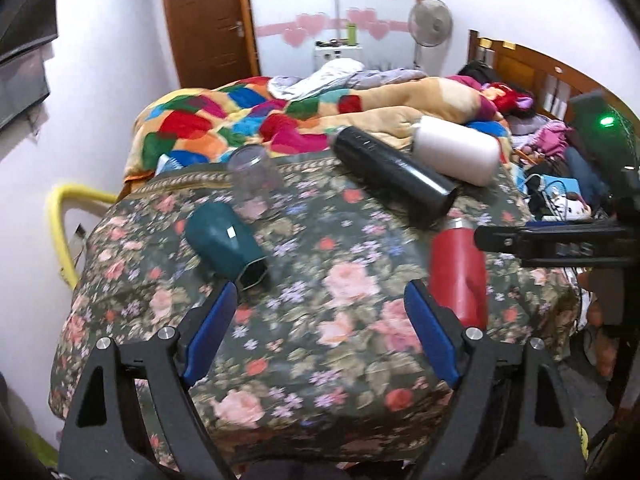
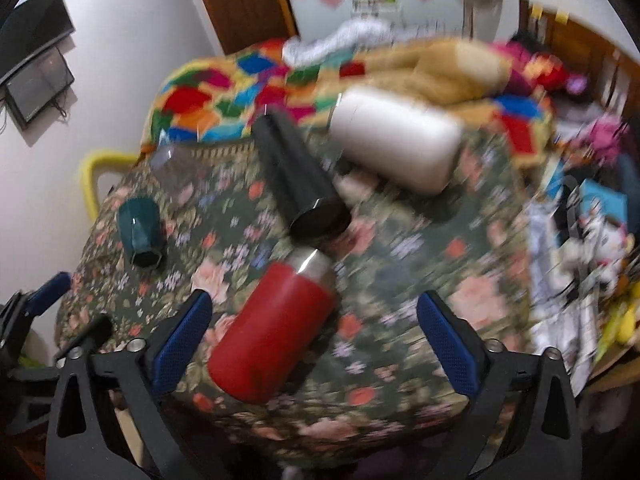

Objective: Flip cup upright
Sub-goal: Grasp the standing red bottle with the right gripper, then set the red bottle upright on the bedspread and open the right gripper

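Note:
Several cups lie on their sides on a floral-covered table (image 1: 320, 320): a teal cup (image 1: 224, 240), a clear glass (image 1: 254, 182), a long black cup (image 1: 394, 170), a white cup (image 1: 456, 148) and a red cup (image 1: 458, 272). My left gripper (image 1: 320, 320) is open and empty above the cloth, between the teal and red cups. In the blurred right wrist view my right gripper (image 2: 312, 340) is open, its fingers either side of the red cup (image 2: 272, 332). The teal cup (image 2: 140, 232), black cup (image 2: 300, 180) and white cup (image 2: 396, 144) lie beyond. The right gripper also shows in the left wrist view (image 1: 480, 236).
A bed with a colourful quilt (image 1: 240, 120) lies behind the table. A yellow chair (image 1: 60, 220) stands at the left. Clutter (image 1: 560, 192) fills the right side. A door (image 1: 208, 20) and fan (image 1: 430, 22) are at the back.

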Demonstrator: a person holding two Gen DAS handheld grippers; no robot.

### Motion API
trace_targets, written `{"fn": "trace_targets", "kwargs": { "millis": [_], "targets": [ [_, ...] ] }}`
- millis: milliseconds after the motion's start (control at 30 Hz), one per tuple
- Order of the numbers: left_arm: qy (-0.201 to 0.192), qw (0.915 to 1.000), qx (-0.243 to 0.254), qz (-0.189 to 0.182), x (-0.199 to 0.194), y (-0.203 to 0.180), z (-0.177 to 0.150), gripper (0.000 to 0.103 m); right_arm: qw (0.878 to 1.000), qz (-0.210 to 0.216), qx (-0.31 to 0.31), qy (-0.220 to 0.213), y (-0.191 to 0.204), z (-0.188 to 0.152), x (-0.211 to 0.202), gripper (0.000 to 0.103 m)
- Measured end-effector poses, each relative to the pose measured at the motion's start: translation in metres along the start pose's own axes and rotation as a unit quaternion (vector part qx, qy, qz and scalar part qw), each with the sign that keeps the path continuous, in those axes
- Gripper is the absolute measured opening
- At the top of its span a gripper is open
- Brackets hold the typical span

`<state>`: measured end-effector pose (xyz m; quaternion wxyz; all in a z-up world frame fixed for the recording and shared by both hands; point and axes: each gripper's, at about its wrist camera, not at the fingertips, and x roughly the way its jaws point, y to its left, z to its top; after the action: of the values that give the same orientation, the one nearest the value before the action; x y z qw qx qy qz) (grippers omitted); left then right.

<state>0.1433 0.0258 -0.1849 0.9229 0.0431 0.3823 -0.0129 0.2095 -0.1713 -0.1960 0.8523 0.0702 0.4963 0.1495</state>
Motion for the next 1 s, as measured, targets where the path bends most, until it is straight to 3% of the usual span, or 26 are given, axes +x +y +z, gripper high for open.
{"fn": "trace_targets", "kwargs": {
  "millis": [233, 533, 667, 1000],
  "targets": [
    [0.003, 0.9999, -0.015, 0.003, 0.005, 0.015, -0.018, 0.085, 0.994, 0.03, 0.047, 0.093, -0.003, 0.001, 0.055, 0.071],
    [-0.007, 0.9998, -0.018, 0.003, 0.006, 0.017, -0.017, 0.085, 0.991, 0.044, 0.05, 0.119, 0.004, 0.004, 0.069, 0.065],
    [-0.016, 0.9995, -0.024, 0.008, 0.001, 0.021, -0.014, 0.085, 0.995, 0.039, 0.021, 0.092, 0.016, 0.003, 0.057, 0.063],
    [-0.038, 0.998, -0.047, 0.018, -0.011, 0.031, -0.003, 0.085, 0.997, 0.001, -0.072, -0.034, 0.051, 0.005, -0.003, 0.059]
  ]
}}
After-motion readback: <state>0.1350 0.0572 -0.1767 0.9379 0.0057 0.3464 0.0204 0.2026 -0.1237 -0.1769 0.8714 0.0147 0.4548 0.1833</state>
